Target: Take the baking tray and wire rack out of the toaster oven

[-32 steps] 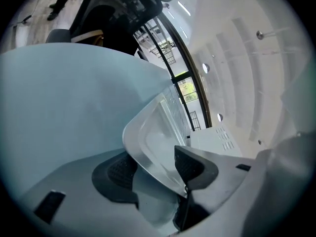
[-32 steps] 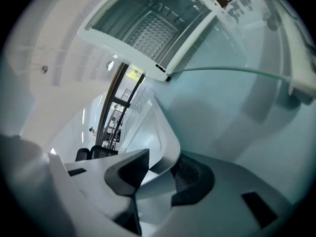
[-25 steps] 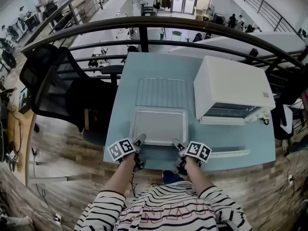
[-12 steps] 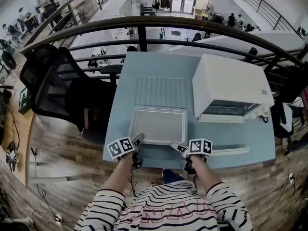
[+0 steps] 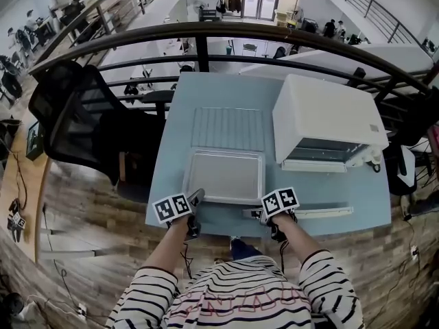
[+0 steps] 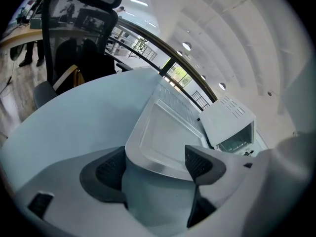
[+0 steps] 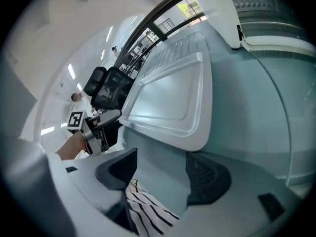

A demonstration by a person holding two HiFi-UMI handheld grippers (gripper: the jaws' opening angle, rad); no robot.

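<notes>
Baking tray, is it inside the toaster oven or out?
Out. The tray lies flat on the table, left of the oven, with the wire rack just behind it.

In the right gripper view the toaster oven [image 7: 256, 14] is running off the upper right edge. In the left gripper view, one of the fingers [image 6: 200, 163] is covering the baking tray's [image 6: 168, 132] near corner.

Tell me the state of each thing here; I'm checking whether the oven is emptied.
baking tray: out, flat on the table, empty.
wire rack: out, flat on the table behind the tray.
toaster oven: door folded down open.
left tool: open, tray's rim between its jaws.
right tool: jaws just been opening, apart, nothing between.
</notes>
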